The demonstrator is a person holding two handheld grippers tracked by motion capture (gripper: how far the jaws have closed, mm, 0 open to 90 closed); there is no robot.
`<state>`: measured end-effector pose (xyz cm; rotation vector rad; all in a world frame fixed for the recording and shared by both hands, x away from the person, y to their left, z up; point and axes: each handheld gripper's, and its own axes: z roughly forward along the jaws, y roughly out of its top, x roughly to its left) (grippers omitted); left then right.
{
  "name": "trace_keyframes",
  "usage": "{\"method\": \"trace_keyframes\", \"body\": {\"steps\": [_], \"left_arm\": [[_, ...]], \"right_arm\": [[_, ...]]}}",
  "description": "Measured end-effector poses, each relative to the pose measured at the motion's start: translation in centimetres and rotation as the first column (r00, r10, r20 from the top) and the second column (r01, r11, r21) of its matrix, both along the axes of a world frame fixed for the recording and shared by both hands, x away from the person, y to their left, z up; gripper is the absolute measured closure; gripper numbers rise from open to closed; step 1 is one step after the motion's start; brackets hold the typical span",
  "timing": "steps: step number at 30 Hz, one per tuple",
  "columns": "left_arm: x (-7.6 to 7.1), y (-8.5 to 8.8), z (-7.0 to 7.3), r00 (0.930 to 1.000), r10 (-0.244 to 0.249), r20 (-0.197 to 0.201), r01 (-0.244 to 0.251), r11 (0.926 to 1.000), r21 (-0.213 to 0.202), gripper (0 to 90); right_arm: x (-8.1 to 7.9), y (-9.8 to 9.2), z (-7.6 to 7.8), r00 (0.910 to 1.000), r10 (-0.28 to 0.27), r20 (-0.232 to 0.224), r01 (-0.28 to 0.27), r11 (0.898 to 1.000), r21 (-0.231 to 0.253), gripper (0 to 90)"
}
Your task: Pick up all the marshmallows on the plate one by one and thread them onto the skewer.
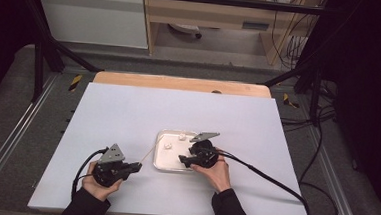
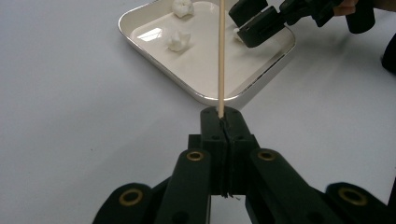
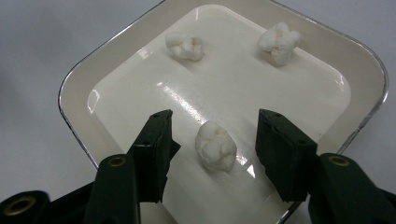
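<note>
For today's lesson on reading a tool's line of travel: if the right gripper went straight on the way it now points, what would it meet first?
Probably the white puffy piece lying between the right gripper fingers, which do not touch it. It rests on the tray floor, though depth is hard to judge.

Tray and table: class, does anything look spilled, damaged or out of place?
Nothing stands out. Three white puffy pieces lie apart inside the tray, none on the table. The left tongs grip a straight wooden skewer; the right tongs straddle one piece without touching.
</note>
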<state>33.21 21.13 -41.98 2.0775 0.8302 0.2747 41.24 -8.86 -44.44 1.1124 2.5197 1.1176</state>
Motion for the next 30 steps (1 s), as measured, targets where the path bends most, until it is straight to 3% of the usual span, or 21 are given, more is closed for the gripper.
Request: {"method": "trace_keyframes", "body": {"steps": [7,17,30], "left_arm": [[0.01,-0.01,-0.02,1.0000,-0.001,0.000,0.001,1.0000,0.001,88.6],[-0.03,-0.07,-0.01,1.0000,-0.001,0.002,0.001,1.0000,0.001,88.6],[-0.14,-0.23,0.00,1.0000,-0.005,0.007,0.005,1.0000,-0.003,88.6]], "right_arm": [[-0.09,0.03,-0.16,1.0000,0.003,0.008,-0.003,1.000,-0.015,56.0],[-0.50,0.06,-0.34,0.9978,0.020,0.063,-0.017,0.999,-0.041,69.3],[-0.68,-0.37,0.11,0.9979,0.011,0.064,-0.011,1.000,0.003,73.4]]}}
